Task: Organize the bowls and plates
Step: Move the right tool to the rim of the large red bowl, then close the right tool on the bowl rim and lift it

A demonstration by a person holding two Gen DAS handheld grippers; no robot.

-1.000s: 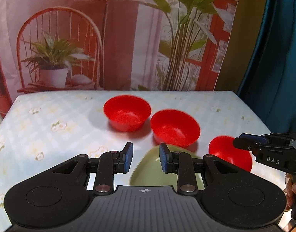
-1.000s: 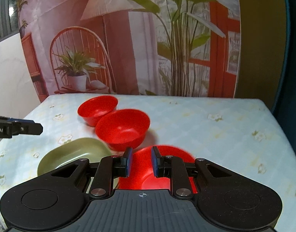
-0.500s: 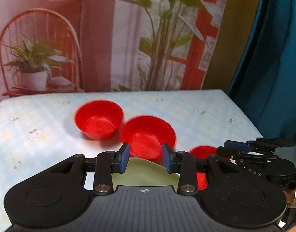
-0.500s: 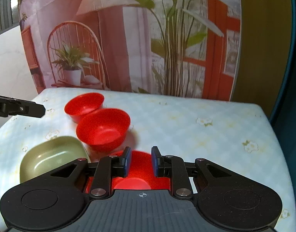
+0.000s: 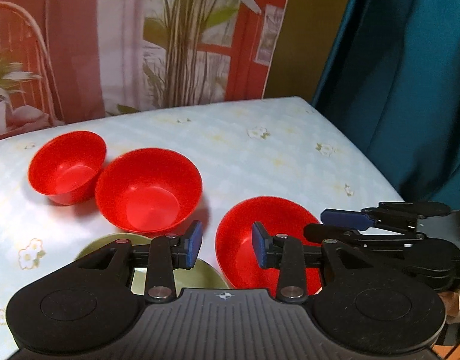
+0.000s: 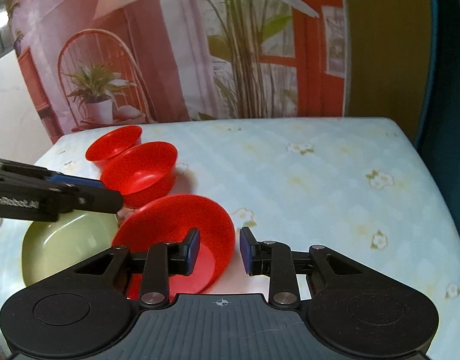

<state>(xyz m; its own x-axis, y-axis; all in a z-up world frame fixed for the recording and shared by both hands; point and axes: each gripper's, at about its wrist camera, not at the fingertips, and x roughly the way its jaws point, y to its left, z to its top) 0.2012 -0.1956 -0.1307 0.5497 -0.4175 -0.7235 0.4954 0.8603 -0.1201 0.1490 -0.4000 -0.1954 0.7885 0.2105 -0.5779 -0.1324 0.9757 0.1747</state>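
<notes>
Lower centre of the right wrist view: shallow red dish (image 6: 182,225) on the flowered tablecloth (image 6: 320,195), just beside the green plate (image 6: 65,249) at lower left. Looks tipped, right rim higher; cannot tell whether propped on anything.

Right gripper (image 6: 219,249) with tongs apart, straddling that right rim: one finger inside the dish, the other outside, nothing clamped yet.

Left gripper (image 5: 227,249) likewise spread wide and holding nothing, hovering low over the green plate (image 5: 209,276), dish (image 5: 239,240) just to its right in the left wrist view.

Further up and left: middle red bowl (image 5: 149,189) and small red bowl (image 5: 66,166), rims touching or nearly so, both upright.

Probably thin moulded plastic: light, stiff, glossy, hence slippery under the pads, hardly fragile. Best taken by the rim wall, pinched inside and outside, deep enough not to skid off the flared lip. Likely to swing or pivot if caught only at the edge, so worth lifting level and slowly. Judged an early stage: nothing stacked so far.
</notes>
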